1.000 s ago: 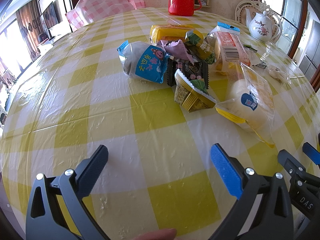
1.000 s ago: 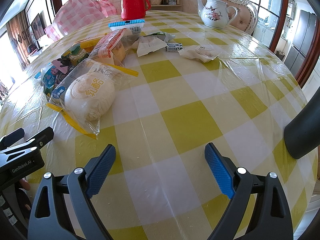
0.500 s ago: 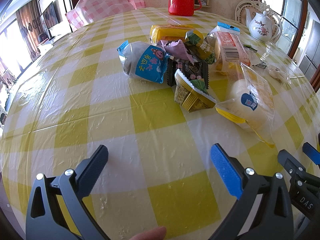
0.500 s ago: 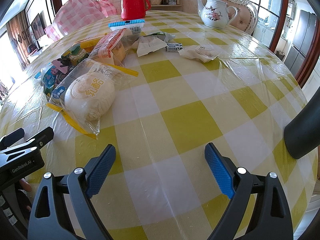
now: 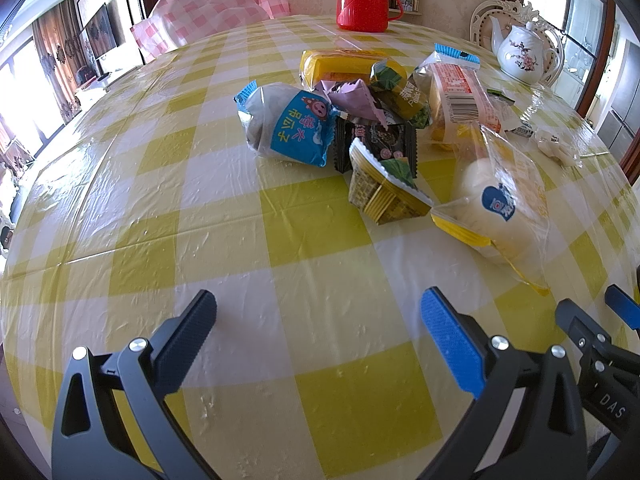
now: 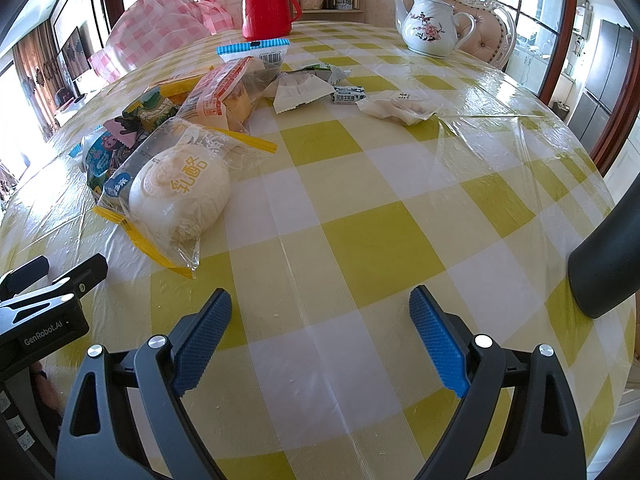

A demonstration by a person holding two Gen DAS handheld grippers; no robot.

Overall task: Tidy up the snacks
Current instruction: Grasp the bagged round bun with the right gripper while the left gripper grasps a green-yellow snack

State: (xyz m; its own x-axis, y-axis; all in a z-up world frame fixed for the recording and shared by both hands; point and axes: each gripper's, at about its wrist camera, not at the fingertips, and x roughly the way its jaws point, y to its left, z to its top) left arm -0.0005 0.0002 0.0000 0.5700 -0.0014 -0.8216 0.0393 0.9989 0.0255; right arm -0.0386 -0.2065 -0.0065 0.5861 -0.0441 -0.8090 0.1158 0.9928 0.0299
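Snacks (image 5: 376,120) piled; left gripper (image 6: 48,280) housing reads "GenRobot.AI".

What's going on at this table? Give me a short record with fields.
surface: round table with yellow checked cloth
snacks: loose pile, including white bun bag, blue-label bag, yellow basket pack
other items: red flask, teapot
left gripper: open, empty, short of the pile
right gripper: open, empty, over bare cloth
progress: nothing picked up yet
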